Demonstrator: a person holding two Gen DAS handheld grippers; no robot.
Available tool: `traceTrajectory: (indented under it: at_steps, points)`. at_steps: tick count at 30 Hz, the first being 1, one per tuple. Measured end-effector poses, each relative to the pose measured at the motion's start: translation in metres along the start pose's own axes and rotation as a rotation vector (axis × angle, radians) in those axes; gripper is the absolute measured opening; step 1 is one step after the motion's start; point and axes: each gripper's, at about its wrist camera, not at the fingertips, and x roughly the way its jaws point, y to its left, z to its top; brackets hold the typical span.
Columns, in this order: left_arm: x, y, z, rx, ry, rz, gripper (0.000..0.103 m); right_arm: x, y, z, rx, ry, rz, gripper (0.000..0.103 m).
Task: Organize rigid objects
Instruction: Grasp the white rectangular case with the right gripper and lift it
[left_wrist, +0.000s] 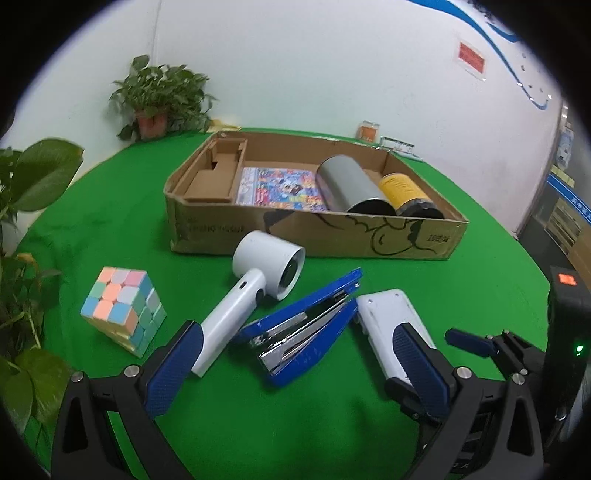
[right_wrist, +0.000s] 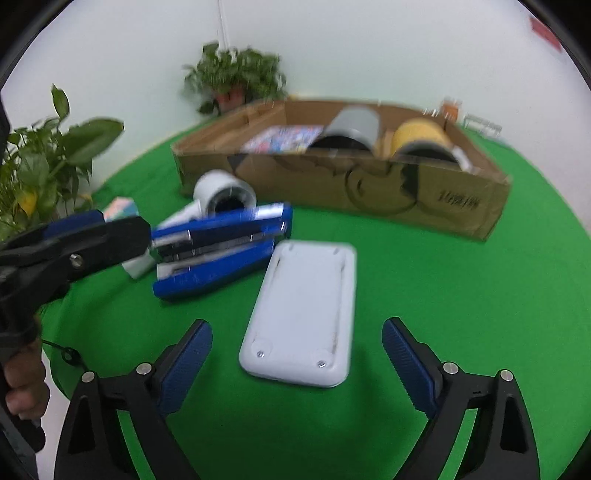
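Both tools are spread wide, the left tool (left_wrist: 295, 365) straddling the stapler (left_wrist: 306, 325) and the right tool (right_wrist: 297, 363) framing the white case (right_wrist: 304, 314) on the tabletop (right_wrist: 461, 295), likely bound for the cardboard box (left_wrist: 314, 236).

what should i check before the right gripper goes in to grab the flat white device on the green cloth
1. Right gripper open: ok, both blue pads stand wide apart.
2. Flat white rectangular device lined up: ok, its near end lies between the fingers, not yet touched.
3. Room beside it: not ok, the open blue metal stapler lies close against its far left corner.
4. Left gripper out of the way: not ok, its right pad overlaps the device in the left wrist view; contact cannot tell.
5. Space in the brown cardboard box: cannot tell, a grey cylinder, a yellow-labelled can and a colourful flat booklet already lie inside.
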Motion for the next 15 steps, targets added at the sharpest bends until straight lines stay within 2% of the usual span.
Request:
traceTrajectory:
  at_steps: [1, 2, 3, 8, 15]
  points:
    - [0.002, 0.000, -0.001, -0.011, 0.012, 0.001, 0.102, 0.009, -0.001, -0.002, 0.015, 0.035, 0.014, 0.083]
    - [0.004, 0.000, -0.002, -0.017, 0.019, -0.011, 0.102, 0.013, -0.002, -0.003, 0.025, 0.058, 0.021, 0.071]
    - [0.004, 0.000, -0.003, -0.022, 0.024, -0.030, 0.102, 0.018, -0.003, -0.005, 0.035, 0.080, 0.023, 0.067]
    - [0.013, -0.011, -0.007, -0.021, 0.082, -0.174, 0.102, 0.013, -0.019, -0.017, 0.089, 0.055, 0.022, 0.064]
    - [0.031, -0.036, -0.008, -0.017, 0.181, -0.357, 0.102, -0.011, -0.054, -0.039, 0.177, 0.026, -0.106, 0.064]
